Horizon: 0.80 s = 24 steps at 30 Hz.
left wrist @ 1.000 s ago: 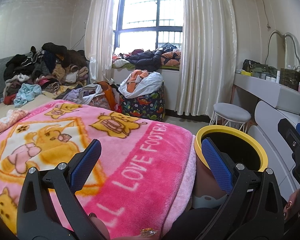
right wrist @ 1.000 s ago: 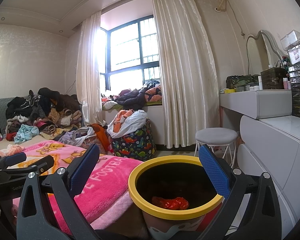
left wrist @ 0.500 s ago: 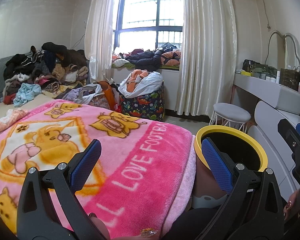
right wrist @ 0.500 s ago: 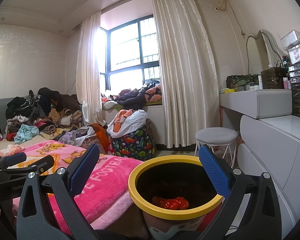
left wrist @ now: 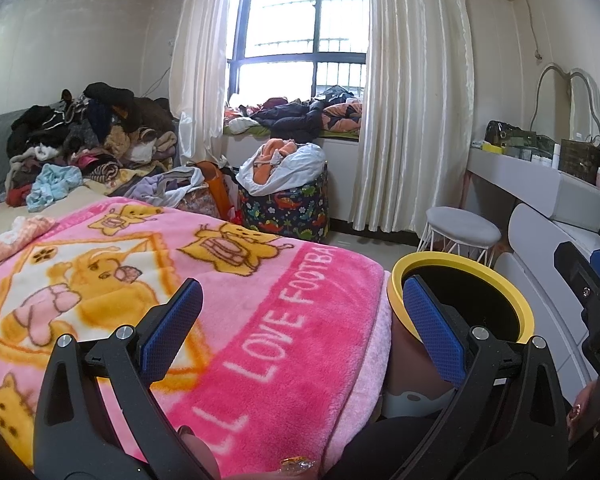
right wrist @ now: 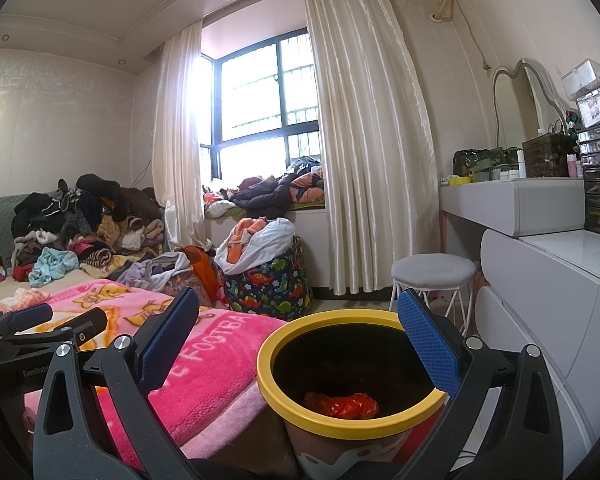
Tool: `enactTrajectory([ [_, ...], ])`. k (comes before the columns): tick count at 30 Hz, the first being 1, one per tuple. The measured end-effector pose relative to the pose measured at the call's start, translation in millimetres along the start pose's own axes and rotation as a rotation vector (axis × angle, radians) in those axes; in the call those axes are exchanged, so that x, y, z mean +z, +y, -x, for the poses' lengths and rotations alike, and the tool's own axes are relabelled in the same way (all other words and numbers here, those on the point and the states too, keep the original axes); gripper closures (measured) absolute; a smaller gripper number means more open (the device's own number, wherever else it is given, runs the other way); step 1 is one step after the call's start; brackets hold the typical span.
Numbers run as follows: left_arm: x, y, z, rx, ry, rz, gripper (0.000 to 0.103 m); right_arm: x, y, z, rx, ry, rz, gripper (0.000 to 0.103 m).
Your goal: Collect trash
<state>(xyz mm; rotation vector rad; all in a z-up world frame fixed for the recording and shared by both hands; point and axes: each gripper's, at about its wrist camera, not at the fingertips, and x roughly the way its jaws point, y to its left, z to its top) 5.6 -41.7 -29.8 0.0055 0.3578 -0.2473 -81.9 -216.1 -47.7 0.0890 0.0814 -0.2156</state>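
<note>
A yellow-rimmed trash bin (right wrist: pixel 284 400) stands beside the bed; red crumpled trash (right wrist: pixel 342 403) lies at its bottom. The bin also shows in the left wrist view (left wrist: pixel 528 312). My right gripper (right wrist: pixel 298 332) is open and empty, held just above and behind the bin's mouth. My left gripper (left wrist: pixel 302 316) is open and empty over the pink cartoon blanket (left wrist: pixel 260 312) near the bed's corner. A small shiny wrapper (left wrist: pixel 296 463) lies at the blanket's near edge below the left gripper. The right gripper shows at the right edge of the left wrist view (left wrist: pixel 592 288).
A heap of clothes (left wrist: pixel 88 140) covers the bed's far end. A dinosaur-print laundry basket (left wrist: pixel 284 204) stands by the window. A grey stool (left wrist: pixel 462 232) stands near the white dresser and vanity (right wrist: pixel 540 216) on the right.
</note>
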Motion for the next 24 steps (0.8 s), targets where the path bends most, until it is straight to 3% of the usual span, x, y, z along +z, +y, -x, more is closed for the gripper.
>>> enactTrajectory([
  [17, -1, 6, 3, 0.032, -0.011, 0.033, 0.011, 1, 3, 0, 0.005, 0.003, -0.001, 0.006],
  [20, 0, 19, 2, 0.051, 0.020, 0.073, 0.011, 2, 9, -3, 0.022, 0.007, 0.009, 0.006],
  [24, -1, 66, 3, 0.146, 0.090, 0.174, 0.011, 11, 31, -10, 0.105, 0.037, 0.024, 0.006],
])
